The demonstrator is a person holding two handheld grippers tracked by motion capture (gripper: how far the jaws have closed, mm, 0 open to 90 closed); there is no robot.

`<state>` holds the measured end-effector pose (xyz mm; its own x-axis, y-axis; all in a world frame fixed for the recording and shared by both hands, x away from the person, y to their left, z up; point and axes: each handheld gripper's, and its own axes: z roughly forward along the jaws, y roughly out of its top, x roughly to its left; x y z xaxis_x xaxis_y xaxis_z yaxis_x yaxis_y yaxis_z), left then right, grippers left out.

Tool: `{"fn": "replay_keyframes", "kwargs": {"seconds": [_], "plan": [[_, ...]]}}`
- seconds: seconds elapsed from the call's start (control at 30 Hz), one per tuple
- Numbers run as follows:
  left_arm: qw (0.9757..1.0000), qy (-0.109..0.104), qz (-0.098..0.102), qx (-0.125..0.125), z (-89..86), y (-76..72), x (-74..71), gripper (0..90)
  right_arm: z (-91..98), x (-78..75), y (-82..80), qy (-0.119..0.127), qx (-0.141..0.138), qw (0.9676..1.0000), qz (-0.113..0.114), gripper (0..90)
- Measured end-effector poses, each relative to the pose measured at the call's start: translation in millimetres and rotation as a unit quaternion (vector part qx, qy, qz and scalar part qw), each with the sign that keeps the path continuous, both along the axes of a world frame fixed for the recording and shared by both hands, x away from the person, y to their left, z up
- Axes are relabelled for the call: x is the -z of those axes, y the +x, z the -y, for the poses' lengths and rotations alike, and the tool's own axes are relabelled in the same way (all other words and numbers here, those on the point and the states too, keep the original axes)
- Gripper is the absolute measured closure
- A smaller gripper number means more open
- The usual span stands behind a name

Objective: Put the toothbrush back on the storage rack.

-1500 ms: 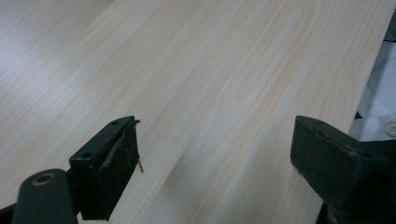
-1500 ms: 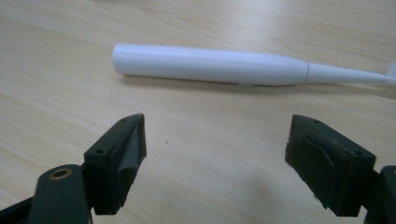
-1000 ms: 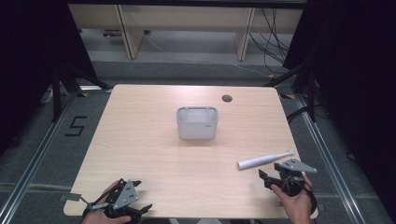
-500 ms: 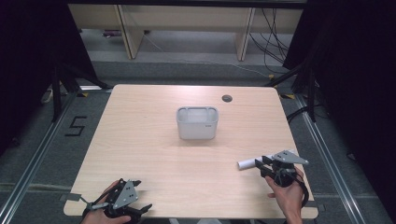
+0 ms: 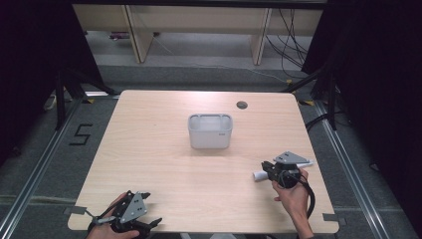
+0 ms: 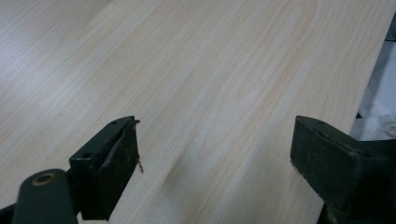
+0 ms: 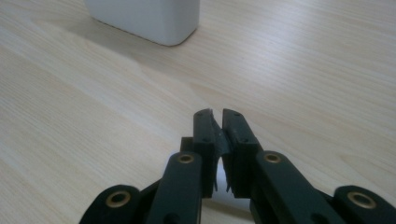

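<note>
A white tapered tube (image 5: 258, 175) lies on the wooden table (image 5: 164, 164) at the near right, and my right gripper (image 5: 265, 167) hangs right over its middle, so just its two ends stick out. The jaws have just been closing and now stand almost together in the right gripper view (image 7: 218, 112), with nothing visible between the pads. A patch of the white tube (image 7: 219, 198) shows below them. A white bin (image 5: 210, 132) stands at mid table; its near corner (image 7: 144, 18) lies ahead of the right gripper. My left gripper (image 5: 152, 208) rests open at the near left edge (image 6: 215, 140), holding nothing.
A small dark round hole (image 5: 242, 105) marks the table's far right part. Cables trail over the floor behind the table, and a metal rail runs along each side. The table's edge shows on the right in the left gripper view.
My right gripper moved left over the white tube and its jaws came together. The left gripper kept still.
</note>
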<state>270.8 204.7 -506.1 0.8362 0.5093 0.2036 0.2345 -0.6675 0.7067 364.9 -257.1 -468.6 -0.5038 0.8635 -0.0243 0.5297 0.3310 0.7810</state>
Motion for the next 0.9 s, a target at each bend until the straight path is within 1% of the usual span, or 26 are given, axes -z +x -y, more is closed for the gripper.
{"fn": "replay_keyframes", "kwargs": {"seconds": [0.03,0.07,0.13,0.17,0.2,0.23,0.27,0.3,0.37,0.43,0.47,0.53,0.57,0.6,0.63,0.67,0.73,0.77,0.8,0.83,0.9], "plan": [[1.0,0.002,-0.006,-0.004,-0.1,-0.3,-0.4,14.8,-1.7,1.3,2.9,-0.001,-0.006,1.0,0.006,85.0],[1.0,-0.001,0.001,-0.006,0.7,-0.2,-0.3,14.8,-4.6,0.8,3.3,-0.002,-0.003,1.0,-0.002,85.8],[1.0,-0.003,0.001,-0.003,0.6,-0.3,0.0,14.8,-8.6,2.3,7.2,-0.008,-0.012,0.9999,0.0,87.1],[1.0,-0.003,0.0,-0.004,0.5,-0.1,0.2,14.8,-10.8,3.5,9.9,-0.016,-0.019,0.9997,0.001,88.5],[1.0,0.001,0.0,-0.006,0.5,-0.2,-0.4,14.8,-12.1,4.4,11.7,-0.019,-0.023,0.9995,0.0,89.2],[1.0,-0.004,0.001,-0.004,0.7,-0.1,-0.1,14.8,-14.0,5.3,12.1,-0.017,-0.018,0.9997,-0.006,89.6],[1.0,-0.004,0.001,-0.004,0.7,-0.1,-0.1,14.8,-14.0,5.3,12.1,-0.017,-0.018,0.9997,-0.006,89.6],[1.0,-0.004,0.001,-0.003,0.8,-0.4,-0.2,14.8,-15.6,6.3,13.7,-0.017,-0.016,0.9996,-0.014,90.0],[1.0,-0.003,0.0,-0.004,0.8,-0.3,0.1,14.8,-15.7,8.3,16.2,-0.022,-0.021,0.9994,-0.014,90.0],[1.0,-0.004,0.0,-0.004,0.7,-0.1,0.0,14.8,-16.0,8.9,17.0,-0.021,-0.021,0.9995,-0.014,90.0],[1.0,-0.005,0.001,-0.002,1.0,-0.6,-0.1,14.8,-15.9,9.4,18.2,-0.024,-0.02,0.9993,-0.019,90.0],[1.0,-0.004,0.0,-0.002,0.8,-0.2,0.1,14.8,-17.2,10.1,19.1,-0.019,-0.02,0.9993,-0.025,90.0],[1.0,-0.003,0.0,-0.003,0.8,-0.1,-0.1,14.8,-17.4,11.4,20.9,-0.022,-0.026,0.9992,-0.022,90.0],[1.0,-0.003,0.002,-0.004,0.8,0.0,-0.2,14.8,-17.7,11.8,21.1,-0.027,-0.023,0.9991,-0.024,90.0],[1.0,-0.003,0.002,-0.004,0.8,0.0,-0.2,14.8,-17.7,11.8,21.1,-0.027,-0.023,0.9991,-0.024,90.0],[1.0,-0.002,0.0,-0.004,1.0,-0.9,-0.7,14.8,-19.3,12.1,21.3,-0.02,-0.019,0.9991,-0.032,90.0],[1.0,0.0,0.0,-0.003,0.9,-0.7,-0.5,14.8,-19.6,12.8,22.8,-0.024,-0.022,0.9988,-0.035,90.0],[1.0,-0.003,0.0,-0.003,0.9,-0.1,0.0,14.8,-19.7,14.4,24.4,-0.031,-0.027,0.9984,-0.038,90.0],[1.0,-0.004,0.0,-0.003,1.0,-0.3,0.0,14.8,-20.3,14.8,24.5,-0.03,-0.024,0.9983,-0.043,90.0],[1.0,0.001,0.001,-0.005,1.1,-0.7,-0.4,14.8,-21.4,14.6,24.0,-0.025,-0.02,0.9981,-0.054,90.0],[1.0,0.001,0.0,-0.004,1.0,-0.7,-0.3,14.8,-21.6,15.4,24.9,-0.027,-0.021,0.9979,-0.056,90.0]]}}
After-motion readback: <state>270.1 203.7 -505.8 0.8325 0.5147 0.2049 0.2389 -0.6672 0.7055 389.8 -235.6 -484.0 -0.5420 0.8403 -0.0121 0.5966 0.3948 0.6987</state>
